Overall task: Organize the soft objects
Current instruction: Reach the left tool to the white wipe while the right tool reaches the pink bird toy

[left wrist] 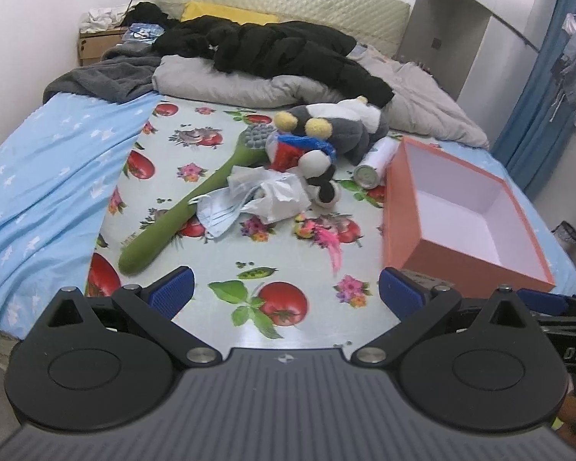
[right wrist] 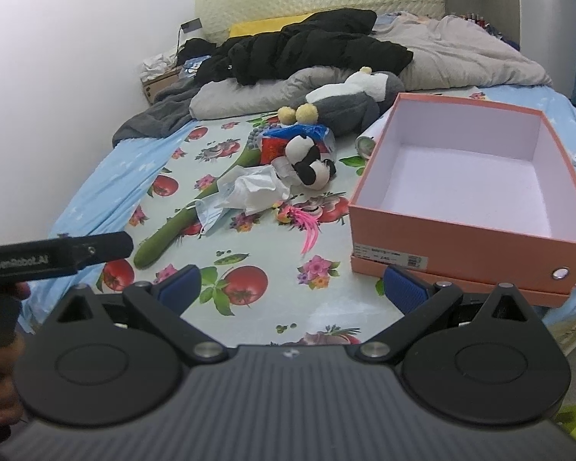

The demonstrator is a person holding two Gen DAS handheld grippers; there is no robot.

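Both tools hang low over the near end of the bed, empty. The left hand-held gripper (left wrist: pixel 284 288) has its blue pads spread wide with only the fruit-print sheet (left wrist: pixel 219 153) between them; the right hand-held gripper (right wrist: pixel 292 284) is likewise wide apart and holds nothing, its right pad just in front of the orange box (right wrist: pixel 460 238).

The soft things lie in one tangle mid-bed, well ahead of both tools: a panda plush (right wrist: pixel 311 163), a grey penguin plush (left wrist: pixel 341 126), a crumpled face mask (left wrist: pixel 219 215) and white tissue or wrapper (left wrist: pixel 272 196), all draped over or touching a long green massage stick (left wrist: pixel 165 226). A pink feather (right wrist: pixel 307 223) lies apart, nearer the box, which stands open and empty at the right.

The likely trouble is the tangle itself. A pinch on the mask could drag its ear loops and the tissue along, or tug the stick. The white cylinder (left wrist: pixel 376 161) beside the box looks rigid and could be swept in by mistake. The feather is thin and flat on the sheet, so the pads may close on fabric instead. The box is light and may slide if nudged.
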